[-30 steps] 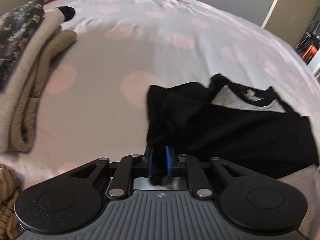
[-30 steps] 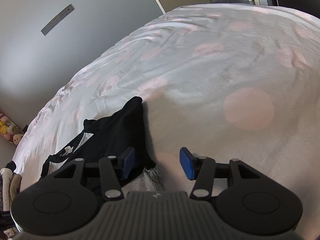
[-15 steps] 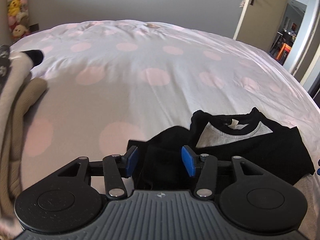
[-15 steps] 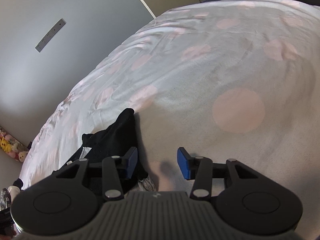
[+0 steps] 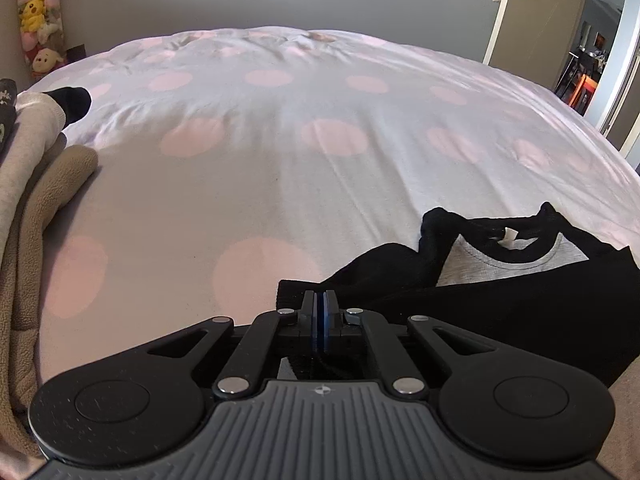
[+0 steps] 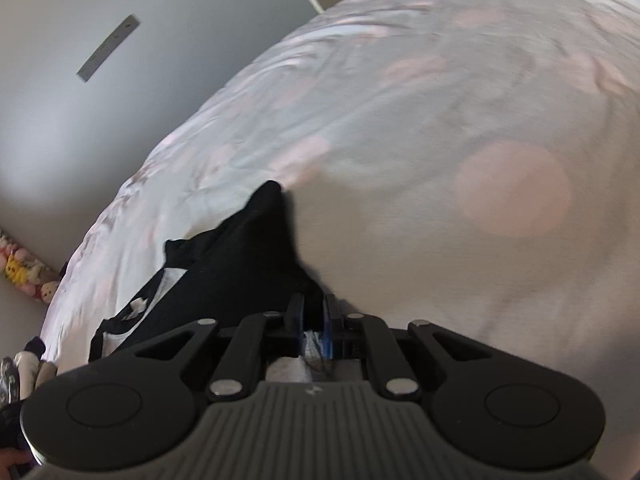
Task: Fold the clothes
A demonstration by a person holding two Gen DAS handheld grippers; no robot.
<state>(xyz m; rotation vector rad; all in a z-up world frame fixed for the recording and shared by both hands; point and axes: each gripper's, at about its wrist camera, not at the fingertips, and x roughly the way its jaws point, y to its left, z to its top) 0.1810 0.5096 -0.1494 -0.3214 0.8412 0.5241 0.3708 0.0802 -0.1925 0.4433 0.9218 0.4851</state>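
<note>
The left gripper has just been closing, and its jaws now stand together on the near edge of the black shirt, pinching a corner of the dark cloth. The right gripper has just been closing too; its jaws are clamped on the shirt, with black cloth and a bit of grey fabric bunched between the blue pads, though that view is blurred and the exact fold it holds is hard to make out.

The shirt lies crumpled on the bed, on its near side, with the grey inner panel and the neck label showing just beyond the left gripper's hold. To the left of the shirt, well apart from it across the bed, sits a stack of folded clothes in beige and tan, with a black sock at its far end. Beyond the bed, soft toys hang in the far left corner, and a door stands open at the far right.
</note>
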